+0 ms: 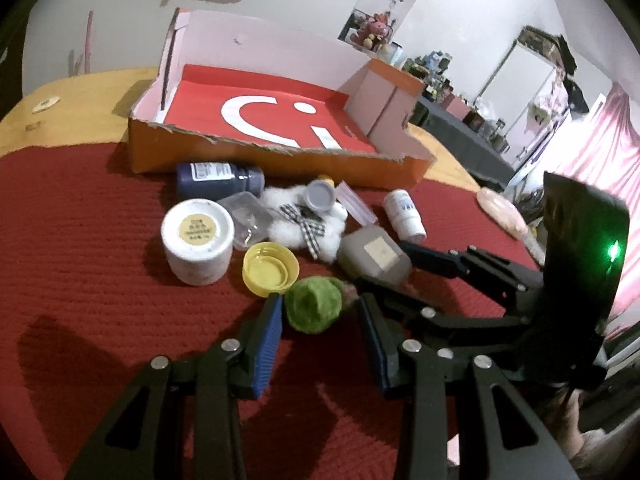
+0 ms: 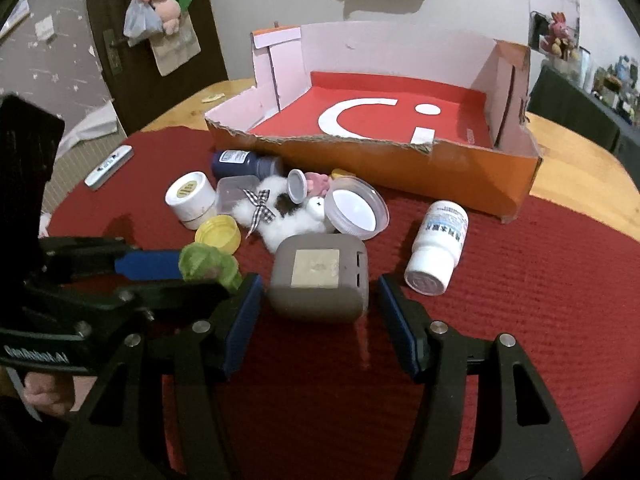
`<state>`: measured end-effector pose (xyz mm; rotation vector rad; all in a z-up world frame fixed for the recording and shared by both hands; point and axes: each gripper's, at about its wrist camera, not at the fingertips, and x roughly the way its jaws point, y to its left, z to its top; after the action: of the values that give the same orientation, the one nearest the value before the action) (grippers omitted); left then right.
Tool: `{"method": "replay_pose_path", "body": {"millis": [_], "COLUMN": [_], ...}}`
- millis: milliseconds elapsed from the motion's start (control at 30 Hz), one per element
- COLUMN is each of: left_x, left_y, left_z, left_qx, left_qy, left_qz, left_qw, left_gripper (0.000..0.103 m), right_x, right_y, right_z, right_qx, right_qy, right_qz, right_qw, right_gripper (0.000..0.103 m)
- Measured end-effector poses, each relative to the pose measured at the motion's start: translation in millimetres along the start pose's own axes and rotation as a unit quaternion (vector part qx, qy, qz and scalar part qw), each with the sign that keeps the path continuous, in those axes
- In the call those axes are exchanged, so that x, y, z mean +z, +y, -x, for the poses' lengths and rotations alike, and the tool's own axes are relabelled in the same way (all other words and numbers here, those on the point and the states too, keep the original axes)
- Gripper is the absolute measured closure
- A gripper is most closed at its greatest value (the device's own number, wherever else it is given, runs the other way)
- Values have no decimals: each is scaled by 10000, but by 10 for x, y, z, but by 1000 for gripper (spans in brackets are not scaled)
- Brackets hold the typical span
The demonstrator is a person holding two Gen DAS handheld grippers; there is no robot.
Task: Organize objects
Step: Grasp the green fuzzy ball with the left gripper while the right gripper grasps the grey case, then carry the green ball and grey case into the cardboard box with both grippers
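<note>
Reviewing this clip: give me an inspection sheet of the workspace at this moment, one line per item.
Surface: red mat over a wooden table.
Job's things: orange box, open and holding nothing; grey cube; green plush; white bottle lying down; white jar; blue bottle lying down; yellow cap; white fluffy toy.
Clutter: remote on the mat's left side.
Grippers: left gripper open, jaws either side of the green plush; right gripper open, jaws flanking the grey cube.
Cables: nothing seen.
Surroundings: dark door hung with soft toys; shelves of items at right.
</note>
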<state>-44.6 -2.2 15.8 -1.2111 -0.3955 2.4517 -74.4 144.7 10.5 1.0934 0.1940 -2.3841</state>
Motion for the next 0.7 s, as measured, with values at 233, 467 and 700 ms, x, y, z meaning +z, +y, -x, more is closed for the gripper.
{"method": "replay_pose_path", "body": {"millis": [233,467,700], "left_x": [-15,-35,-65], "left_y": [-91,-107,-226], "left_z": [-60,-78,14], "left_qx": [238,134,200], "left_qy": [-2,49,-72], "left_qz": [-168,-197,-461], "left_qw": [9996,9997,9987], "left_gripper": [59,74,75], "right_x": [-17,-33,-28], "right_y": [-25,-64,-96], "right_z": [3,77,208], "right_qx": [-53,46,202], "right_qy": [48,-22,-173], "right_qz": [-45,-210,-460], "right_qw": [10000,9998,9986], "right_gripper": [54,54,54]}}
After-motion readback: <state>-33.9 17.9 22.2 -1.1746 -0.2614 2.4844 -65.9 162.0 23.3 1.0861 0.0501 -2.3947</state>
